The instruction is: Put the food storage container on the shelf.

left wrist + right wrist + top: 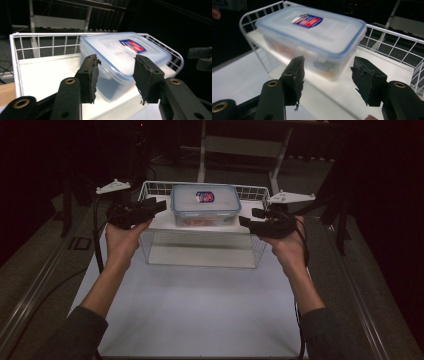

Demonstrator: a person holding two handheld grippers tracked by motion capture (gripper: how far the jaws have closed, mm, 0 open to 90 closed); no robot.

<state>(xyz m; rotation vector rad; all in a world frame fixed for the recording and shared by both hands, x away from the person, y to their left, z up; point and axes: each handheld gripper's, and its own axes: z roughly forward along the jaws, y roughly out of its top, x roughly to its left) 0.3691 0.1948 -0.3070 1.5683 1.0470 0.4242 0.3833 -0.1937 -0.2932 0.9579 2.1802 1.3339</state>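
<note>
Centrally at the far edge of the white worktop (200,295) stands a white wire rack (150,187) with a flat white shelf on top and a low wire rail along its back and sides. On the shelf sits a clear plastic box (205,205) with a blue-rimmed snap lid and a red-and-blue label in the lid's middle; something orange shows blurred through its walls, can't tell what. Box lies flat, lid on, about mid-shelf, long side facing the person

Left gripper (159,206) held in the left hand (122,237) just off the rack's left end, at shelf height, aimed at the box's left end. Left gripper view: jaws apart, nothing between the pads (90,77), box end just beyond them, not touching

Right gripper (250,217) held in the right hand (285,247) off the rack's right end, aimed at the box's right end. Right gripper view: jaws spread wide, empty, box corner close ahead of the pads (295,75), gap visible

Both forearms come in from the worktop's near edge, dark sleeves at the near corners. Cables trail down from each gripper. Beyond the rack, a pale table frame (240,145) on dark floor
</note>
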